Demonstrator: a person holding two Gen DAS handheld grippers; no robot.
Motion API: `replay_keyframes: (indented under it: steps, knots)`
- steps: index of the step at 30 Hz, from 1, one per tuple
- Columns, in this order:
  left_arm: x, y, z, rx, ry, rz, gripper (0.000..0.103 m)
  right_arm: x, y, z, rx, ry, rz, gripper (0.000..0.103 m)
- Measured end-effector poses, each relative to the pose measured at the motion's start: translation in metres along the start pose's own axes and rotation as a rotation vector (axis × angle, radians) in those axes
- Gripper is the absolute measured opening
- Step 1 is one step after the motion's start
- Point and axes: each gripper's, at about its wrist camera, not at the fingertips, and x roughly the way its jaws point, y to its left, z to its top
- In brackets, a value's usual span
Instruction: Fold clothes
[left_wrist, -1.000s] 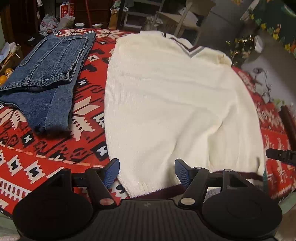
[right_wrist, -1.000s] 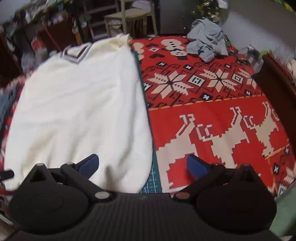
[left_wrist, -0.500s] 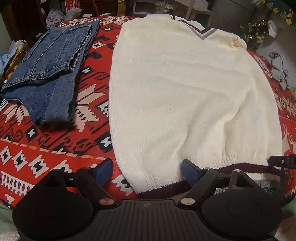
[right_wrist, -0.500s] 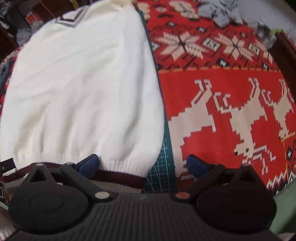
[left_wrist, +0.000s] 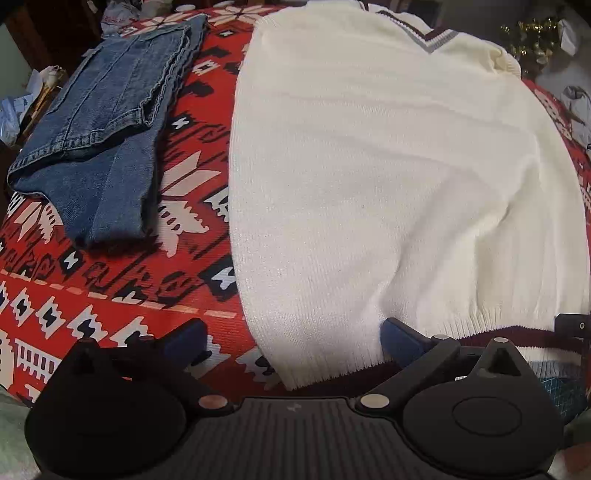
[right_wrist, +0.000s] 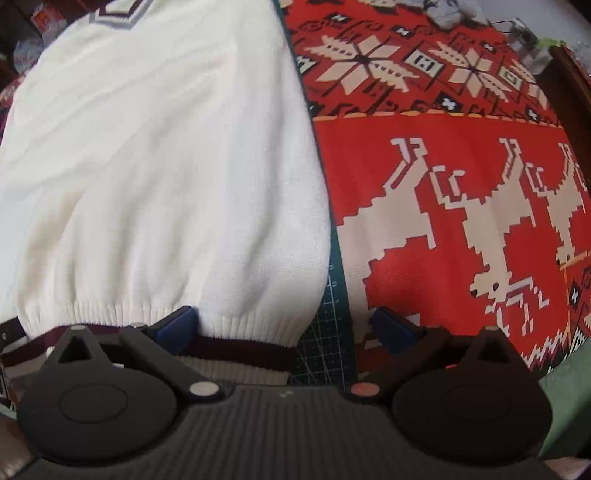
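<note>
a big white sweater (left_wrist: 388, 177) lies flat on a red blanket (left_wrist: 110, 317) with white and black shapes. its bottom edge, with a dark red stripe, is right at both claws.

the left claw (left_wrist: 291, 338) is wide. its jaws have just been opening. one blue finger sits over the blanket and the other over the sweater's bottom edge, so the sweater's corner is between them. the pads do not press on it.

the right claw (right_wrist: 282, 326) is wide too. one blue finger is over the sweater's ribbed edge and the other is over the blanket. the sweater's other corner and a strip of green cutting mat (right_wrist: 325, 332) lie between them. nothing is held.

folded blue jeans (left_wrist: 99, 125) lie ahead of the left claw and off to its left, well apart from the sweater. white deer shapes (right_wrist: 443, 221) show on the blanket ahead of the right claw.
</note>
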Motion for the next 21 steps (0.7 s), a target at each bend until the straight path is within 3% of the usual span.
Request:
replay_keyframes:
  steps: [14, 21]
  knots:
    - [0.004, 0.001, 0.011, 0.008, 0.05, 0.003, 0.103, -0.006, 0.006, 0.016, 0.002, 0.007, -0.012, 0.102]
    - [0.004, 0.003, 0.012, 0.001, 0.026, 0.007, 0.103, -0.012, 0.008, 0.022, -0.006, 0.009, -0.011, 0.102]
